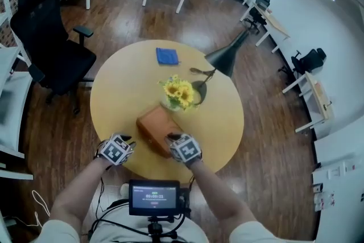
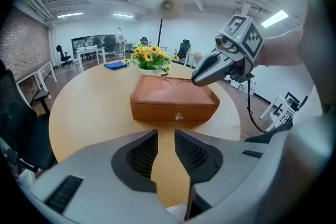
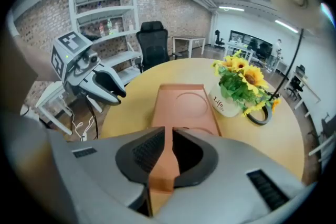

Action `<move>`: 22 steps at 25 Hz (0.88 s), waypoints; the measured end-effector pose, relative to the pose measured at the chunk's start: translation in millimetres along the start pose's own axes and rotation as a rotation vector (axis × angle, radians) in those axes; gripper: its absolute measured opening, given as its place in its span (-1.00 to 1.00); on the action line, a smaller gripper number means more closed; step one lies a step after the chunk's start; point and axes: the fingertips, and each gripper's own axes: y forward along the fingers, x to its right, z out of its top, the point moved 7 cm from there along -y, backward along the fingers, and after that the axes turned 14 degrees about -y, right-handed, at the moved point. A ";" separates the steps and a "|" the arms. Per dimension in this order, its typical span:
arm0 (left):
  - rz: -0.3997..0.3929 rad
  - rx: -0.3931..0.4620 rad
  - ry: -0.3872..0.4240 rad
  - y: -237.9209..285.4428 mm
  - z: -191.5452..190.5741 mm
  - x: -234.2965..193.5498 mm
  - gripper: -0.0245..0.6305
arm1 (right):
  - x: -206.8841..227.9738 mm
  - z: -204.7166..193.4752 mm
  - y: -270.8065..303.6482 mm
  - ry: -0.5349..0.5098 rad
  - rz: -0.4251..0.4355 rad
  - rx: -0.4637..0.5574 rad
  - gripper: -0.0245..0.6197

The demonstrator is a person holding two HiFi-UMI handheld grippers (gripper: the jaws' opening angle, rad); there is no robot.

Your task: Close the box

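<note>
A brown leather box (image 1: 154,125) lies on the round yellow table (image 1: 122,94) with its lid down; a small metal knob (image 2: 178,117) shows on its front wall. My left gripper (image 1: 126,140) hovers over bare table to the left of the box (image 2: 174,99), jaws a little apart with only tabletop between them. My right gripper (image 1: 173,138) is over the box's near right end. In the right gripper view its jaws (image 3: 169,136) stand slightly apart above the lid (image 3: 185,105), pressing on nothing.
A white pot of sunflowers (image 1: 178,94) stands just behind the box. A black desk lamp (image 1: 226,58) leans over the table's far right. A blue cloth (image 1: 166,56) lies at the far side. A black office chair (image 1: 48,37) stands left of the table.
</note>
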 end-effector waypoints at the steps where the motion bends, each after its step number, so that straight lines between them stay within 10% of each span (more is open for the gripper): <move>1: 0.007 0.001 0.010 -3.6 5.9 -2.0 -0.63 | 0.3 1.8 -2.3 0.034 -0.014 0.027 -0.77; 22: -0.086 -0.107 0.130 -57.8 35.7 14.7 -0.63 | -119.4 -16.5 -64.3 0.537 -0.197 0.190 -0.64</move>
